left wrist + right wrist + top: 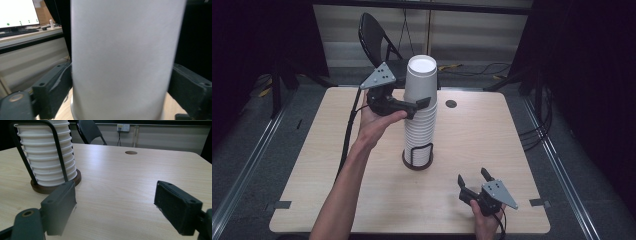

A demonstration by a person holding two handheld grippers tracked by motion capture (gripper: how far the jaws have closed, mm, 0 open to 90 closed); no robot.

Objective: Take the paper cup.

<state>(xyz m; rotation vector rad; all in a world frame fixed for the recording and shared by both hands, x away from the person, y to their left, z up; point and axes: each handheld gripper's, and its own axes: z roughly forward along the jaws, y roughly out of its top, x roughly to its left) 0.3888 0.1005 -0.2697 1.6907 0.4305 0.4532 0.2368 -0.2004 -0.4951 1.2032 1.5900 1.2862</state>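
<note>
A tall stack of upside-down white paper cups stands in a black wire holder on a round dark wooden base at the table's middle. My left gripper reaches in level from the left at the top cup. In the left gripper view the cup's wall stands between the two jaws of my left gripper, which sit close on either side, open. My right gripper rests near the front right edge, open and empty. In its own view my right gripper faces the stack at the left.
The light wooden table has a small round hole behind the stack. A black folding chair stands beyond the far edge. Cables lie on the floor to the right. A lit monitor sits on a desk far off.
</note>
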